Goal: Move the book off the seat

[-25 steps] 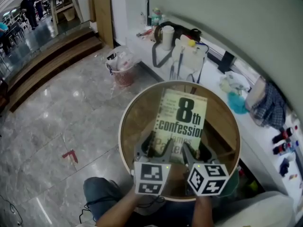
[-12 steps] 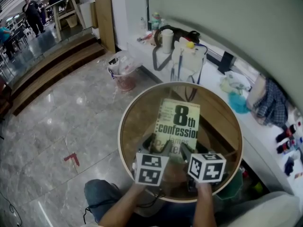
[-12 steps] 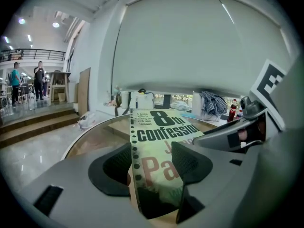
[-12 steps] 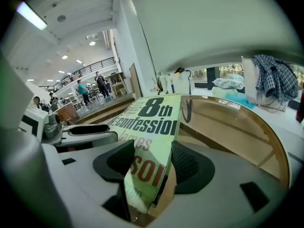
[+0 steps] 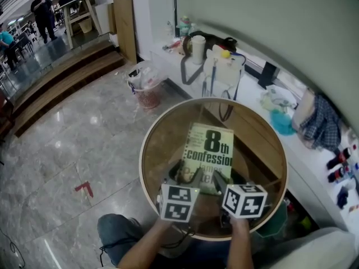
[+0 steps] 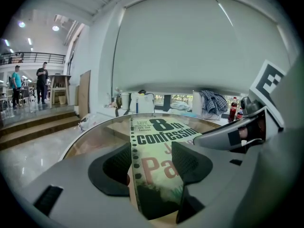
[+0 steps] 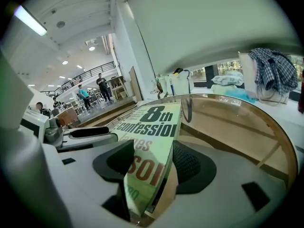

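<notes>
View from my head camera, with both gripper views. The book [image 5: 208, 156] is a flat rectangular paperback with a matte pale-green cover, heavy black title lettering, reddish author lettering lower down and a column of black dots along its left margin. It lies over the round glass top [image 5: 145, 150], a glossy, see-through disc with a thin pale rim and wooden boards visible beneath it. Its near short edge faces me. I cannot tell whether its far end touches the glass.

The left gripper [image 5: 182, 175] is clamped on the near left corner of the book. In the left gripper view the gripper [image 6: 154, 165] has its dark, finely ribbed pads [image 6: 116, 167] set a narrow way apart, one on each side of the cover [image 6: 156, 132]. The right pad overlaps the reddish lettering.

The right gripper [image 5: 220, 181] grips the near right corner. In the right gripper view the gripper [image 7: 152, 170] has its pads [image 7: 190, 167] pressed against the book [image 7: 152, 122]. The book stands tilted between them, cover to the left and the cream page block to the right.

Each gripper has a smooth grey moulded body and a white cube printed with black square markers. Beyond the glass top are a polished grey stone floor [image 5: 73, 144], a pink mesh wastebasket [image 5: 147, 91] and a white counter [image 5: 291, 144] crowded with small items.
</notes>
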### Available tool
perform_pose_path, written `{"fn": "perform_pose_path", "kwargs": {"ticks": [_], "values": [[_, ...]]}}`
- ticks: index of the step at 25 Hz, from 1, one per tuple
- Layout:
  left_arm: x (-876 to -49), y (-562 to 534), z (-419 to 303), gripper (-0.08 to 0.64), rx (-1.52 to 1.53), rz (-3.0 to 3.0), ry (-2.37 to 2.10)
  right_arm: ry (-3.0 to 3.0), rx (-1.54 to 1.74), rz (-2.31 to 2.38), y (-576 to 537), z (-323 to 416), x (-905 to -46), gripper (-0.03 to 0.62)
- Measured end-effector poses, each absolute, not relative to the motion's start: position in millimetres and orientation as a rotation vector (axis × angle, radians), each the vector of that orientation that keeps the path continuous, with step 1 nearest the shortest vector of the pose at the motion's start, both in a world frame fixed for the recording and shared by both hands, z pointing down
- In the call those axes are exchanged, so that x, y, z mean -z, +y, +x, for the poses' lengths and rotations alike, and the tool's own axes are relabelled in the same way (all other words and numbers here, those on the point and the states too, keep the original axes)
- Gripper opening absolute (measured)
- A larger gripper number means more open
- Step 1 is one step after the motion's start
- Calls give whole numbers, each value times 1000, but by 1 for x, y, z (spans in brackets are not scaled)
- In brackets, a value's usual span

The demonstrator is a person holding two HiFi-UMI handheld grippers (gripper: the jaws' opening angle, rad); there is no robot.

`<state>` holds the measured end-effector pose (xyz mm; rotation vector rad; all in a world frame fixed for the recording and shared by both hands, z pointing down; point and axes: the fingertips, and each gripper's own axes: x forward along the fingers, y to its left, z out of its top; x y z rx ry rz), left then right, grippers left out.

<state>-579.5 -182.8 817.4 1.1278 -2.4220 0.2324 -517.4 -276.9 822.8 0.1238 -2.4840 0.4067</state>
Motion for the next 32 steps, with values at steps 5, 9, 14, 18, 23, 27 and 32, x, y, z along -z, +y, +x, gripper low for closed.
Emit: {"fn": "perform_pose_path", "kwargs": {"ticks": [5, 9, 14, 18, 23, 27, 32], "values": [[-807, -182, -580, 273, -212, 1132, -2498, -2511, -322, 151, -276, -516, -817, 243], [-798, -181, -582, 275, -210, 1133, -2542, -2547, -312, 191, -280, -512, -812, 244], [-780, -176, -585, 273, -181, 1134, -2609, -2774, -239, 352, -293, -508, -768, 242], [-761, -180, -588, 273, -153, 1183, -2645, -2915, -123, 360, -282, -512, -735, 242], [-722, -185, -596, 273, -121, 1270, -2670, -3017, -52, 400, -275, -516, -691, 242], [-671, -176, -604, 192, -104, 1265, -2737, -3027, -60, 431, -273, -520, -654, 241], [-610, -168, -610, 59, -152, 1227, -2780, -3037, -86, 457, -270, -524, -596, 171]]}}
